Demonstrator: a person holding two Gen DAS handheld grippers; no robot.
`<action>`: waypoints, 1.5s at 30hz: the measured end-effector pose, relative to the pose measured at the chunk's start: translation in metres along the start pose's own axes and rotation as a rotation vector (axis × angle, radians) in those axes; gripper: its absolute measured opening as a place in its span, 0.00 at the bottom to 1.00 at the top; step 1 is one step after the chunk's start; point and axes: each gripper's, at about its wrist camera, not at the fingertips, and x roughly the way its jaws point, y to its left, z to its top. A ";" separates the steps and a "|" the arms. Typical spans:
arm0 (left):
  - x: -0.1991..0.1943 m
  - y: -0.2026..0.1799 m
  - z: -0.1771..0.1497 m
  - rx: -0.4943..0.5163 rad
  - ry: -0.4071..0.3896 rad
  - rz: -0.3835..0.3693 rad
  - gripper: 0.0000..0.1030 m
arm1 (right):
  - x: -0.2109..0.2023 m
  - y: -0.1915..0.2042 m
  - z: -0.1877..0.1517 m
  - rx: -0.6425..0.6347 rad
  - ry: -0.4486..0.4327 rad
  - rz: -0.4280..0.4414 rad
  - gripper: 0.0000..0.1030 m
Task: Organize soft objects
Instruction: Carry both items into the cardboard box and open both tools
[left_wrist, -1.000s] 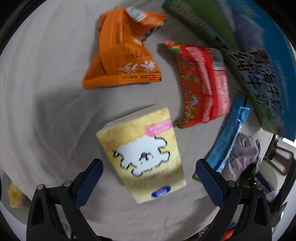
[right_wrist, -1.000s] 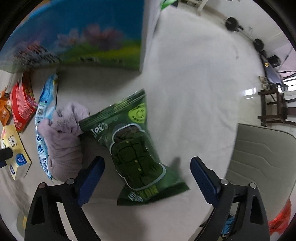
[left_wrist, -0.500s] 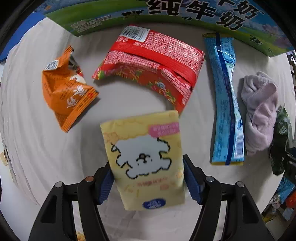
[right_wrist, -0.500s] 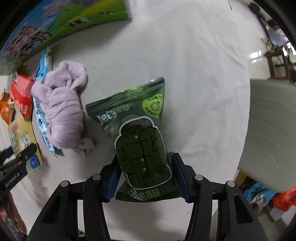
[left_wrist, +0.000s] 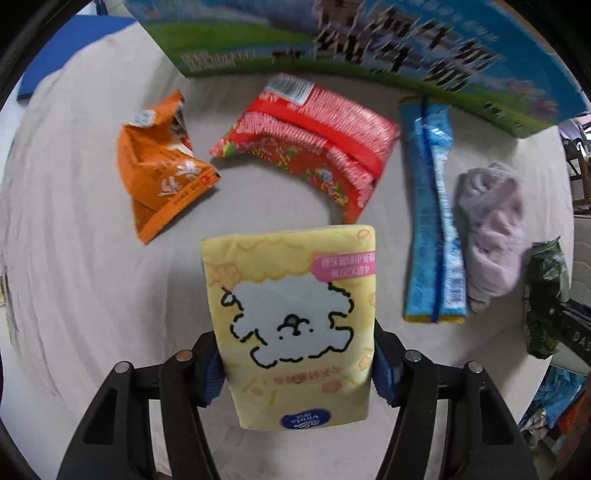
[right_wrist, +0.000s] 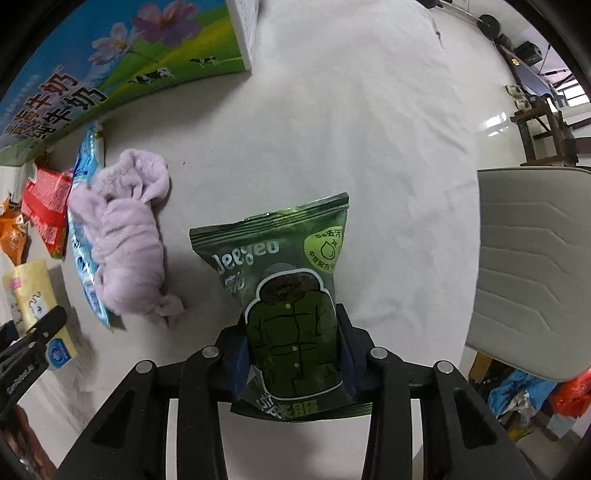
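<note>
The left gripper (left_wrist: 297, 363) has its jaws closed on the lower half of a soft yellow tissue pack printed with a white fluffy dog (left_wrist: 291, 321), blue pads pressing each long side. The pack sticks out forward between the fingers, its far end above the pale cloth-covered surface (left_wrist: 74, 221).

Beyond it, in the left wrist view, lies a row of soft items. A crumpled orange foil snack bag (left_wrist: 162, 173) sits at the left. A red patterned plastic packet (left_wrist: 314, 144) lies beside it toward the middle. A long light-blue flat packet (left_wrist: 434, 240) lies to the right of that. A bunched lilac fleece cloth (left_wrist: 491, 232) rests against the blue packet's right edge. Behind them all stands a large printed carton with a green meadow and blue sky (left_wrist: 369, 40).

The right gripper (right_wrist: 293, 358) has its jaws clamped on a dark green plastic pouch showing a puffer-jacket drawing (right_wrist: 291, 295), gripping its lower part from both sides while the sealed top end points away. This pouch also shows at the right edge of the left wrist view, just past the lilac cloth. In the right wrist view the cloth lies left of the pouch and apart from it. The yellow pack is at the far left edge, in the left gripper. A pale grey cushioned panel (right_wrist: 532, 273) is at the right, off the surface.
</note>
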 end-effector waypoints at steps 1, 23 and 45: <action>-0.005 -0.002 -0.006 0.002 -0.013 0.002 0.59 | -0.003 -0.003 -0.005 0.003 -0.005 0.006 0.39; -0.295 -0.034 0.056 0.129 -0.402 -0.098 0.59 | -0.248 0.019 0.002 -0.067 -0.353 0.274 0.38; -0.166 0.008 0.323 0.154 -0.094 -0.257 0.59 | -0.151 0.093 0.252 0.064 -0.280 0.173 0.38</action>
